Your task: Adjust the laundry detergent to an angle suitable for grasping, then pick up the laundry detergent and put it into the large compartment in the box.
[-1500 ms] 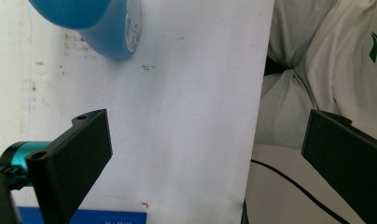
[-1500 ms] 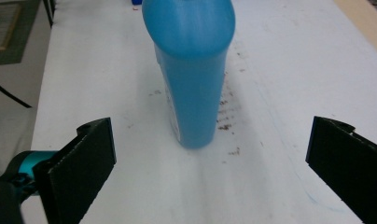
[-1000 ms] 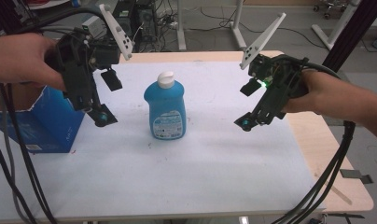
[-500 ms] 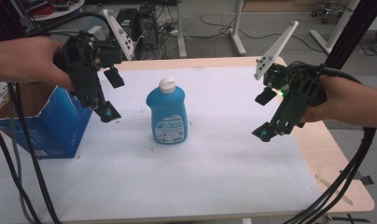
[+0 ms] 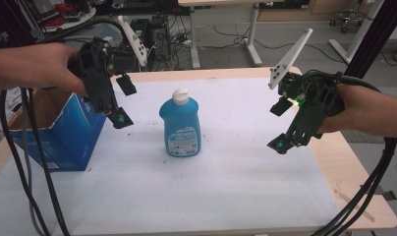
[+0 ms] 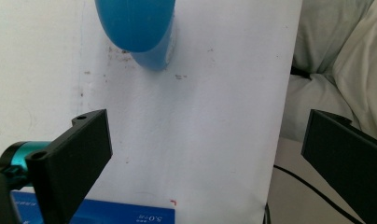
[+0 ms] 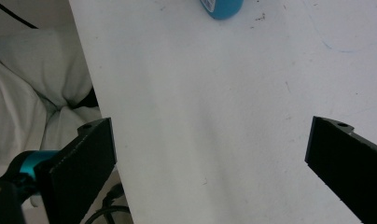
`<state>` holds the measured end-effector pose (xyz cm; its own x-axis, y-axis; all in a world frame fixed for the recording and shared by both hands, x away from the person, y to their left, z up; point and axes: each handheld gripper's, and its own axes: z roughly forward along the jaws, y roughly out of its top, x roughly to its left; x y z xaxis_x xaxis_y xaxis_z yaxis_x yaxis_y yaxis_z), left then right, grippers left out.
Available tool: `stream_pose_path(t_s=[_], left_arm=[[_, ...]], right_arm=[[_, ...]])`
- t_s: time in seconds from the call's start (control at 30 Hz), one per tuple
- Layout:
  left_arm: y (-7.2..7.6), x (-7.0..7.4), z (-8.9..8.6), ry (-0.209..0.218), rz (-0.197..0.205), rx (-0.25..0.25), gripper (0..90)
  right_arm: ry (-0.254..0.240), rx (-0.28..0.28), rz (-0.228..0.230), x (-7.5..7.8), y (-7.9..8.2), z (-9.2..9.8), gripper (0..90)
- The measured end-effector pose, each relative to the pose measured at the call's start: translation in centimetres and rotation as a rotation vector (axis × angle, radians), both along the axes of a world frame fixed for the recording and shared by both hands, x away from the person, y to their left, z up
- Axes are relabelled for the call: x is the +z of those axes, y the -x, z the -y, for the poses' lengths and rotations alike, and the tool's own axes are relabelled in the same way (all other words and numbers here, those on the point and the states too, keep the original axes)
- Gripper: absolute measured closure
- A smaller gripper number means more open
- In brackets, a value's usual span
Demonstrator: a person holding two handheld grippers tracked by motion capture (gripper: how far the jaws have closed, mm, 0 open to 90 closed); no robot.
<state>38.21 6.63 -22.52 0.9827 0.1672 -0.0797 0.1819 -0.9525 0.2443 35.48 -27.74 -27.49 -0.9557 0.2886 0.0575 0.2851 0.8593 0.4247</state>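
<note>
A blue bottle (image 5: pixel 181 129) with a white cap stands upright at the middle of the white table cover (image 5: pixel 216 196). My left gripper (image 5: pixel 124 102) hovers left of it, open, nothing between its jaws. My right gripper (image 5: pixel 280 125) hangs off to the bottle's right, open and holding nothing. In the left gripper view the bottle (image 6: pixel 136 28) is at the top, ahead of the open left gripper (image 6: pixel 207 158). In the right gripper view the bottle's base (image 7: pixel 222 8) shows at the top edge, far ahead of the wide-open right gripper (image 7: pixel 210 163).
An open blue cardboard box (image 5: pixel 64 132) stands at the left of the table, just below my left gripper; its printed edge (image 6: pixel 98 212) shows in the left gripper view. White cloth (image 7: pixel 32 93) lies beyond the table's edge. Cables trail from both grippers.
My right gripper has drawn away from the bottle, to the right and slightly lower. The left gripper stays about where it was. Both remain open.
</note>
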Motion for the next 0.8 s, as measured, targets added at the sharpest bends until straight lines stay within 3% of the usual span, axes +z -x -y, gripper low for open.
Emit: stream_pose_path(t_s=[0.2, 0.8], left_arm=[[0.02, -0.07, -0.02, -0.002, 0.002, -0.001, 1.7], [-0.23, 0.01, 0.32, 0.001, 0.001, -0.003, 1.7]], right_arm=[[0.004, 0.006, 0.002, 0.4, -0.04, -0.47, 1.0], [0.0, 0.018, -0.021, -0.26, -0.44, -0.74, 1.0]])
